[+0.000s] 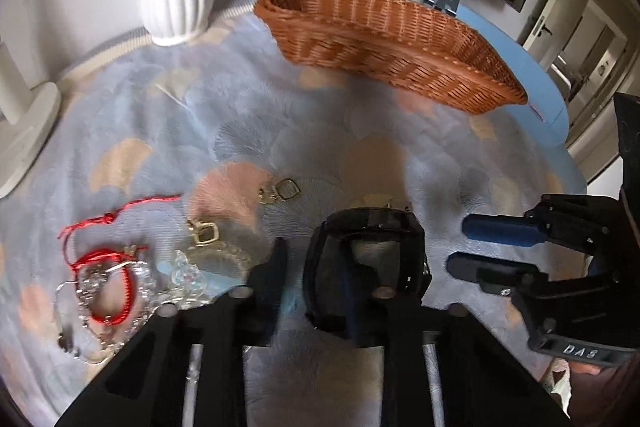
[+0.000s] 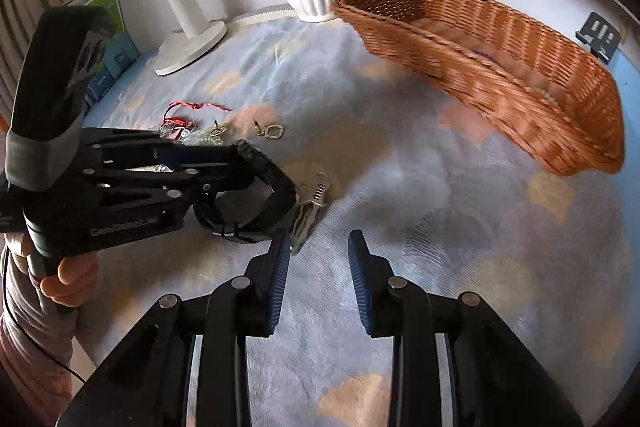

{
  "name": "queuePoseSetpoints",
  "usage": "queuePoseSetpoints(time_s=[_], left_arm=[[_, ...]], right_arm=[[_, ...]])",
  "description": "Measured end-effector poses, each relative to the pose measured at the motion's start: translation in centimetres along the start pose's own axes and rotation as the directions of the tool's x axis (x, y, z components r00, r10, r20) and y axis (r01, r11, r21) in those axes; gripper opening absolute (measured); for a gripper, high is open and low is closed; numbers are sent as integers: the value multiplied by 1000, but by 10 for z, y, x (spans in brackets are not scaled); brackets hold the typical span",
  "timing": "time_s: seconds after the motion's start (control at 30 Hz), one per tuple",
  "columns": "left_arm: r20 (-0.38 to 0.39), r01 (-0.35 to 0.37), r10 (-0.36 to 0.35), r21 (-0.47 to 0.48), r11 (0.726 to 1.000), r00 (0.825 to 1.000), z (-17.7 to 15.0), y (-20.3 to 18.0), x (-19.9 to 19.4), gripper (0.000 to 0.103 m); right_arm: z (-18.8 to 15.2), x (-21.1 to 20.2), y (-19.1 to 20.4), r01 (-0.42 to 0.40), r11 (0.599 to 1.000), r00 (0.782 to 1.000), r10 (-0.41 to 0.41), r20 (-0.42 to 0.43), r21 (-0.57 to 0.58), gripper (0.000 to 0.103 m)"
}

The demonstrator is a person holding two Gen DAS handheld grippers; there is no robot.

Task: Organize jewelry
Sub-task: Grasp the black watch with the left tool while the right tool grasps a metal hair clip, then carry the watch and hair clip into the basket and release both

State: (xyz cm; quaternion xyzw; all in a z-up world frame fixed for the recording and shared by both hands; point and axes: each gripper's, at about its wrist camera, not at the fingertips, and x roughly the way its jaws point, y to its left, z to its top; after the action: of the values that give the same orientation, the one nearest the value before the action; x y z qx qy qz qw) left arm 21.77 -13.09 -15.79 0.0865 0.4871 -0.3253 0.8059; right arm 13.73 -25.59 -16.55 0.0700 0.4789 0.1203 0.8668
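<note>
Gripping the black watch (image 1: 362, 267) by one side of its band loop, the left gripper (image 1: 332, 267) is nearer; the wicker basket (image 1: 384, 39) lies ahead and right, while the right gripper (image 2: 318, 271) hovers unclenched, empty

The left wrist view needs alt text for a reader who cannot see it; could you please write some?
The left gripper holds a black watch over a pastel blanket. A tangle of red cord bracelets and gold earrings lies at left, a wicker basket behind, the open right gripper at right.
</note>
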Motion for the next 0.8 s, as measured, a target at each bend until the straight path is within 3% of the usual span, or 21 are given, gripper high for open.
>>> queuePoseSetpoints(time_s=[0.07,0.33,0.47,0.6,0.8], left_arm=[[-1,-9,9,-4,1000,1000,-1,0,4,8],[10,-13,14,-89,996,1000,-6,20,-4,7],[13,-6,8,-108,994,1000,-8,27,-6,7],[14,-10,11,-109,994,1000,-7,26,-5,7],[19,-20,22,-108,994,1000,-8,21,-10,8]], right_arm=[[2,4,3,4,1000,1000,-4,-2,-10,33],[13,21,12,21,999,1000,-22,-18,-27,33],[18,30,19,71,997,998,-71,-1,-44,33],[19,34,26,154,985,988,-152,24,-84,19],[10,17,10,142,989,990,-140,33,-43,19]])
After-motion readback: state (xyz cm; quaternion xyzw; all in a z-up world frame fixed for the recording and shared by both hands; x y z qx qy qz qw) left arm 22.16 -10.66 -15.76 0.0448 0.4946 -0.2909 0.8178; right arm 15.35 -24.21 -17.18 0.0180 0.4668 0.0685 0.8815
